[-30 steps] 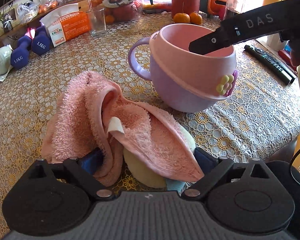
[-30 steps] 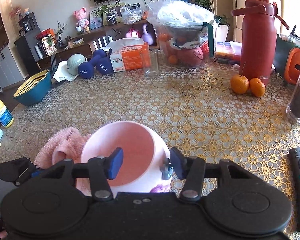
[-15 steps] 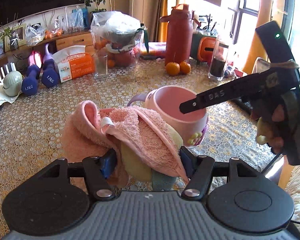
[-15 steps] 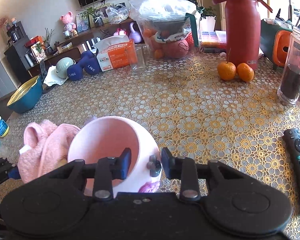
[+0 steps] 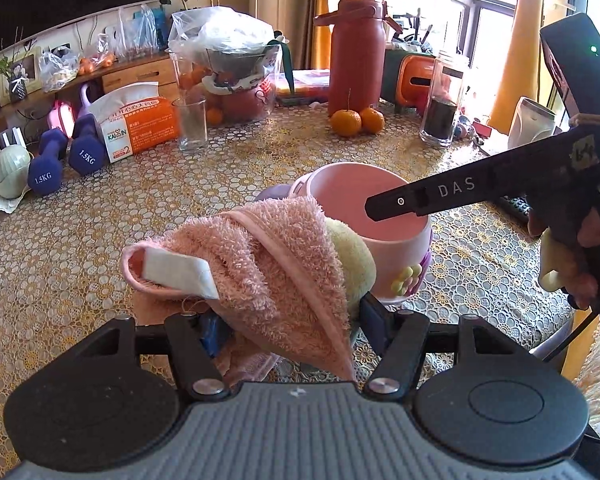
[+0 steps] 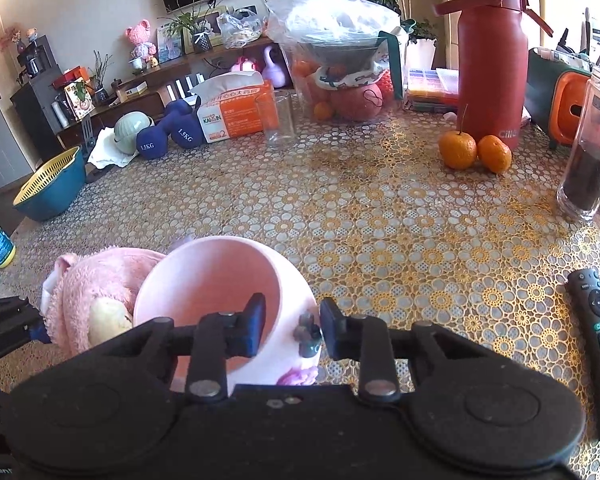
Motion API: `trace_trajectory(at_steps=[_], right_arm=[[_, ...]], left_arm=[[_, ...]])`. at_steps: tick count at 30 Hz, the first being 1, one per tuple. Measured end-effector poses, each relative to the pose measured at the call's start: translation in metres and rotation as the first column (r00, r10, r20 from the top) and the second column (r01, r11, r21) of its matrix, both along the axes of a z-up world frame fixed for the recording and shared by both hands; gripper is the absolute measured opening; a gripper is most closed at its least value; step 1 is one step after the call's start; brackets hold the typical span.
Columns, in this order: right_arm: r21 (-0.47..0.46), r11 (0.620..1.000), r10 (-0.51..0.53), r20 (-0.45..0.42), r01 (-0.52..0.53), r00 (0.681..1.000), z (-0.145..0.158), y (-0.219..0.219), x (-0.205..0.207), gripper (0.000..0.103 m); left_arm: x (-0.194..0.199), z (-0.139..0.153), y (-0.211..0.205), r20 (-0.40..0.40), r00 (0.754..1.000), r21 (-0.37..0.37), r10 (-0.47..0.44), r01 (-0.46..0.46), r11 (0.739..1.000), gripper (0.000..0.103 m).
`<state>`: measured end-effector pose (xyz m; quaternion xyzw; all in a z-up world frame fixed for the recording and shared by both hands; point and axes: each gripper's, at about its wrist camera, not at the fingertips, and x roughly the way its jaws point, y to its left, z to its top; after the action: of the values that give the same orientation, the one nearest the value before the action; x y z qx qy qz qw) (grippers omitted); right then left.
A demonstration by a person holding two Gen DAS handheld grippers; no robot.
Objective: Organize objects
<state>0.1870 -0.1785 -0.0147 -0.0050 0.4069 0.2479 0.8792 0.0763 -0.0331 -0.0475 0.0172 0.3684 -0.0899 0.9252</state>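
Observation:
My left gripper (image 5: pixel 292 320) is shut on a pink fluffy towel (image 5: pixel 276 264) wrapped round a yellow sponge (image 5: pixel 354 260), held up just left of a pink and lilac cup (image 5: pixel 380 240). The bundle also shows in the right wrist view (image 6: pixel 88 292). My right gripper (image 6: pixel 292 326) is shut on the near rim of the cup (image 6: pixel 216 280), one finger inside, one outside. Its finger (image 5: pixel 440 196) crosses the cup mouth in the left wrist view.
A gold lace tablecloth (image 6: pixel 380 220) covers the table. Two oranges (image 6: pixel 474 150), a red flask (image 6: pixel 492 52), a glass jar (image 6: pixel 588 160), remotes (image 6: pixel 598 316), a tumbler (image 6: pixel 280 120), a tissue box (image 6: pixel 236 110), dumbbells (image 6: pixel 166 136) and a blue basket (image 6: pixel 48 188) stand around.
My left gripper closed on the towel bundle and lifted it off the table toward the cup. My right gripper narrowed onto the cup rim and the cup tilted slightly.

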Motion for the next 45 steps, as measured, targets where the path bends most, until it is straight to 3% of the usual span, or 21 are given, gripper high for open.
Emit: trace_trajectory(at_steps=[5, 8, 13, 16, 21, 26, 30, 37, 45], right_arm=[[-0.003, 1.0, 0.001, 0.002, -0.001, 1.0, 0.0, 0.0, -0.001, 0.029], [-0.005, 1.0, -0.011, -0.003, 0.011, 1.0, -0.002, -0.002, 0.0, 0.024], [0.008, 1.0, -0.017, -0.009, 0.017, 1.0, -0.003, -0.007, -0.002, 0.022], [0.01, 1.0, -0.001, -0.004, 0.001, 1.0, -0.003, -0.006, -0.004, 0.022], [-0.013, 1.0, 0.005, 0.015, -0.004, 1.0, -0.003, -0.003, -0.007, 0.024], [-0.012, 1.0, 0.004, 0.017, -0.004, 1.0, -0.003, -0.001, -0.006, 0.021], [0.0, 1.0, -0.008, 0.004, 0.008, 1.0, -0.004, -0.004, -0.005, 0.021], [0.004, 1.0, -0.022, -0.007, 0.022, 1.0, -0.004, -0.003, -0.006, 0.021], [-0.005, 1.0, -0.02, -0.006, 0.02, 1.0, -0.006, -0.005, -0.005, 0.021]], left_arm=[[-0.003, 0.001, 0.009, -0.023, 0.999, 0.01, 0.039, -0.039, 0.999, 0.064], [-0.005, 0.011, 0.021, -0.027, 0.998, -0.043, 0.057, -0.058, 0.997, 0.064], [-0.003, 0.027, 0.016, -0.001, 0.999, -0.045, 0.038, -0.038, 0.998, 0.064], [0.007, 0.022, 0.009, -0.01, 0.999, -0.015, 0.033, -0.033, 0.999, 0.064], [0.017, 0.017, 0.024, -0.037, 0.998, -0.084, 0.056, -0.059, 0.995, 0.065], [0.017, 0.012, 0.035, -0.068, 0.992, -0.04, 0.109, -0.112, 0.993, 0.064], [0.004, 0.018, 0.04, -0.081, 0.995, -0.094, 0.062, -0.07, 0.993, 0.064], [-0.006, 0.025, 0.009, -0.074, 0.996, -0.144, -0.047, 0.036, 0.989, 0.064], [0.007, 0.006, 0.023, -0.135, 0.99, -0.125, 0.031, -0.048, 0.991, 0.064]])
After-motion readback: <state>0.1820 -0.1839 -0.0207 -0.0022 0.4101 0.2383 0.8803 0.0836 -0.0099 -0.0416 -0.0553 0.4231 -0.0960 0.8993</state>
